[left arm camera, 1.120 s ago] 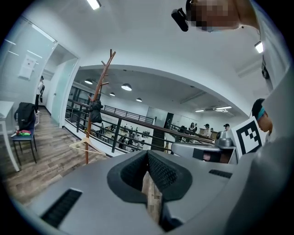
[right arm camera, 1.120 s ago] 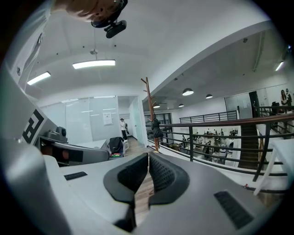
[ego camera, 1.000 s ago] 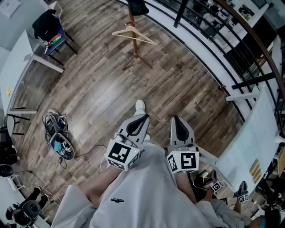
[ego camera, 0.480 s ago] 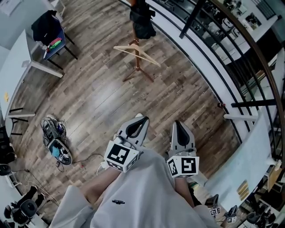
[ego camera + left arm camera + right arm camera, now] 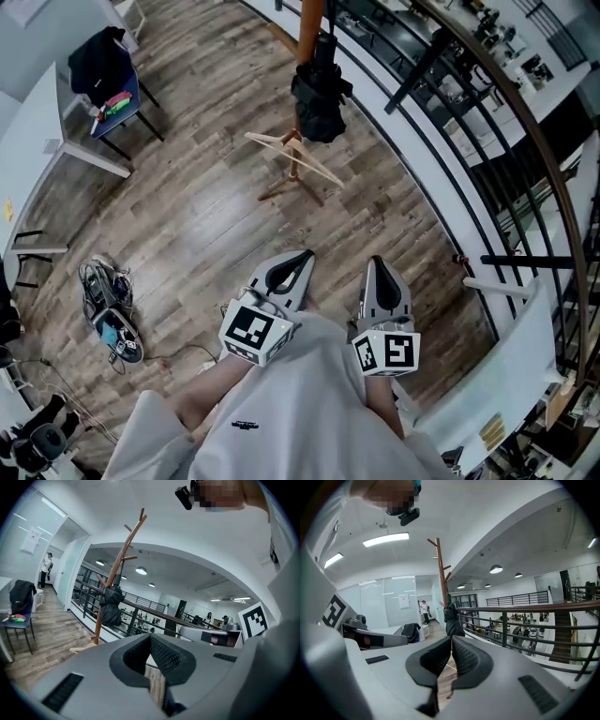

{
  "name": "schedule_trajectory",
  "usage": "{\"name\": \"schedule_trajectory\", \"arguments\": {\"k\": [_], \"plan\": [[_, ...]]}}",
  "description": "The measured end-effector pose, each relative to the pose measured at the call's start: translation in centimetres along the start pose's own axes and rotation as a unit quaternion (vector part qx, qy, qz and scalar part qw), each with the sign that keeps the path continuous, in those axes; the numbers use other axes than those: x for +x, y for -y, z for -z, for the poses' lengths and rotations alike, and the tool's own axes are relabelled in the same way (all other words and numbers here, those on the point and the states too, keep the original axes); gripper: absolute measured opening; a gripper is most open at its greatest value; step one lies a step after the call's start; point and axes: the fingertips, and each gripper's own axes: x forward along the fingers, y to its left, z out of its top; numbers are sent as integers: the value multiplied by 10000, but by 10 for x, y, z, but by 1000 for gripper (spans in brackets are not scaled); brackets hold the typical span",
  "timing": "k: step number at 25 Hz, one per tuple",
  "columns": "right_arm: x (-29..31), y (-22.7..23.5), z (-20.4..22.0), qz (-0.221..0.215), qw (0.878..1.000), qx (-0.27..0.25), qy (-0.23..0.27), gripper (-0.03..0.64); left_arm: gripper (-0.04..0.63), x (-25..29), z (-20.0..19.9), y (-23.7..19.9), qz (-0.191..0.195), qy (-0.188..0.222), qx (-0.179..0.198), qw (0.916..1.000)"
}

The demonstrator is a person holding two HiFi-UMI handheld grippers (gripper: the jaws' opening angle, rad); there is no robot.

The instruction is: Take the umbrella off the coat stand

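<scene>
Wooden planks covered the floor, and a dark metal railing curved along its right side in the head view. A white table stood at the left edge, with a chair beside it that carried a black jacket. The brown wooden coat stand rose near the railing, far ahead of the person. The black folded umbrella hung on the coat stand, close against its pole (both gripper views showed it there too, small and distant), so it was well apart from both grippers. A pale wooden hanger was near the foot of the stand, and a heap of cables lay on the floor at the left. The left gripper and the right gripper were held side by side above the person's lap, pointing toward the stand. Each had its jaws pressed together, with nothing between them.
</scene>
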Motion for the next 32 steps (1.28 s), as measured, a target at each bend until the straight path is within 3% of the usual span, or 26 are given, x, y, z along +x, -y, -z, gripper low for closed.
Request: {"name": "schedule_trajectory", "arguments": {"k": [9,18,25,32], "plan": [[51,4,-4,-279,9995,-47,-115,35,20,26,-5,-29,-183,23,-95,9998],[116,45,-17,-1190,9923,-294,-162,35,20,81,-14,-50,-987,183,-283,9945],[181,106,-46,-2322,9713,-502,-148,35,20,166,-36,-57,-1861,315,-423,9811],[220,136,-73,-3162,9449,-835,-158,35,20,214,-58,-56,-2547,505,-634,9636]]}}
